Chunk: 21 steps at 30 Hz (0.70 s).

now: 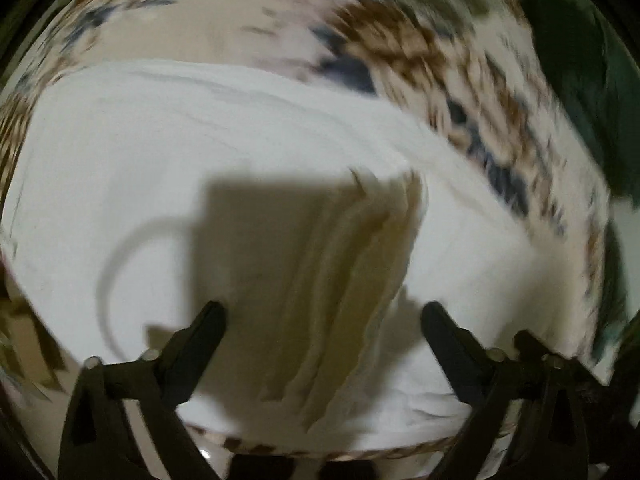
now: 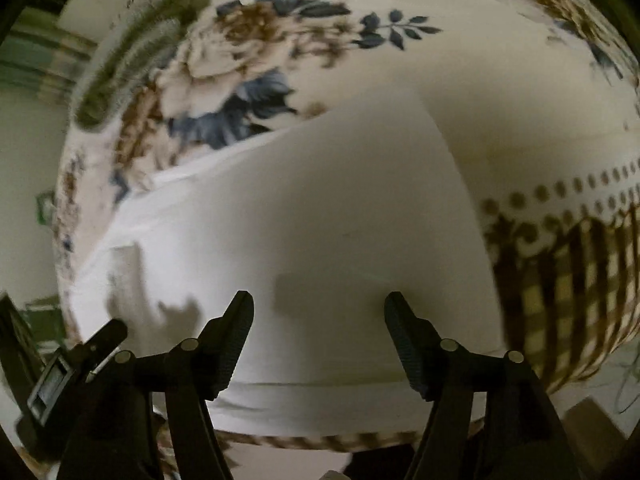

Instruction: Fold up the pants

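White pants lie spread on a floral bedspread. In the left wrist view a bunched, pleated part of the pants lies in shadow between and beyond the fingers. My left gripper is open and empty just above the cloth. In the right wrist view the pants lie smooth, with a straight edge at the upper right. My right gripper is open and empty above the pants near their front edge.
The floral bedspread covers the bed; its braided hem runs along the near edge. A checked border shows at the right. A dark green cloth lies at the far right. The other gripper's body shows at the lower left.
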Tool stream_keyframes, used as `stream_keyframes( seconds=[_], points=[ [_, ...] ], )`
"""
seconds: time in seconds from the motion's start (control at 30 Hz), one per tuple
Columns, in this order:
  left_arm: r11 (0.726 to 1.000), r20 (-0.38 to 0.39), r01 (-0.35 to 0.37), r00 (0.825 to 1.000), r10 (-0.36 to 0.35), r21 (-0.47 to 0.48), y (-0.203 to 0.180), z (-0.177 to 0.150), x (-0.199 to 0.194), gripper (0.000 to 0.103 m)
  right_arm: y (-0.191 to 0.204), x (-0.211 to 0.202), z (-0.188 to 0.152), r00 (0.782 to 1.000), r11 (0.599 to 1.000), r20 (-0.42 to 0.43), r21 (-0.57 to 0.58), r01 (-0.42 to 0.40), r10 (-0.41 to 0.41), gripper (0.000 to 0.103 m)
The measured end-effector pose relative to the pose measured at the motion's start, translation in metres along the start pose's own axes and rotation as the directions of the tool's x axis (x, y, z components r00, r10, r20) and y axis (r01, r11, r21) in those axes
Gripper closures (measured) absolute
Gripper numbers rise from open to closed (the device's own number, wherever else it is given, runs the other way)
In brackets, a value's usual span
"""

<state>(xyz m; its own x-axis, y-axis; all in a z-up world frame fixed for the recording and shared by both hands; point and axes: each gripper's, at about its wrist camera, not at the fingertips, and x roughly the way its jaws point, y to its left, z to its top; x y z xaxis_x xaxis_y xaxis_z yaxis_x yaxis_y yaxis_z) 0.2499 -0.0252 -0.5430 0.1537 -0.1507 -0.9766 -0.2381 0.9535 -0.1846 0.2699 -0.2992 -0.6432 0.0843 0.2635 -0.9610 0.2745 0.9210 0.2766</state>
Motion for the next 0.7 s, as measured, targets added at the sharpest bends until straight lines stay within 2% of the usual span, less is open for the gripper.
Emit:
stream_keyframes(
  seconds=[0.03, 0.07, 0.1, 0.2, 0.37, 0.5, 0.57, 0.63, 0.67, 0.7],
  points=[
    [0.999, 0.004, -0.028, 1.000, 0.028, 0.036, -0.006, -0.002, 0.005, 0.038, 0.003, 0.001, 0.000, 0.999, 0.999, 0.001, -0.029, 0.039, -0.039, 0.029],
    [0.995, 0.010, -0.069, 0.998, 0.069, 0.069, -0.011, -0.003, 0.007, 0.072, 0.008, 0.003, -0.002, 0.997, 0.995, 0.005, -0.065, 0.076, -0.076, 0.028],
    [0.992, 0.014, -0.084, 0.996, 0.083, 0.090, -0.012, -0.005, 0.008, 0.083, 0.014, 0.005, -0.005, 0.995, 0.990, 0.008, -0.095, 0.102, -0.102, 0.026],
    [0.992, 0.056, -0.073, 0.996, 0.068, 0.101, -0.008, -0.012, -0.001, 0.085, 0.028, 0.008, -0.011, 0.991, 0.980, 0.018, -0.149, 0.135, -0.134, 0.024],
    [0.995, 0.059, -0.075, 0.996, 0.072, 0.060, 0.002, -0.015, -0.005, 0.086, 0.043, 0.007, -0.023, 0.992, 0.973, 0.029, -0.193, 0.126, -0.123, 0.023],
    [0.998, 0.043, -0.068, 0.997, 0.067, 0.013, 0.003, -0.010, -0.004, 0.083, 0.046, 0.004, -0.028, 0.992, 0.972, 0.042, -0.198, 0.127, -0.121, 0.018],
    [0.999, 0.061, -0.039, 0.997, 0.039, -0.003, 0.002, -0.011, -0.013, 0.083, 0.055, -0.008, -0.035, 0.990, 0.972, 0.064, -0.196, 0.133, -0.122, 0.015],
    [0.999, 0.106, -0.029, 0.994, 0.032, -0.027, 0.006, -0.012, -0.030, 0.074, 0.057, -0.019, -0.038, 0.986, 0.970, 0.095, -0.191, 0.152, -0.136, 0.010],
    [0.999, 0.119, -0.021, 0.993, 0.025, -0.038, 0.008, -0.013, -0.036, 0.061, 0.058, -0.026, -0.040, 0.984, 0.969, 0.110, -0.186, 0.161, -0.142, 0.007],
    [0.998, 0.137, -0.016, 0.990, 0.024, -0.057, 0.013, -0.016, -0.044, 0.041, 0.062, -0.030, -0.038, 0.982, 0.969, 0.119, -0.183, 0.165, -0.145, 0.004]
  ],
)
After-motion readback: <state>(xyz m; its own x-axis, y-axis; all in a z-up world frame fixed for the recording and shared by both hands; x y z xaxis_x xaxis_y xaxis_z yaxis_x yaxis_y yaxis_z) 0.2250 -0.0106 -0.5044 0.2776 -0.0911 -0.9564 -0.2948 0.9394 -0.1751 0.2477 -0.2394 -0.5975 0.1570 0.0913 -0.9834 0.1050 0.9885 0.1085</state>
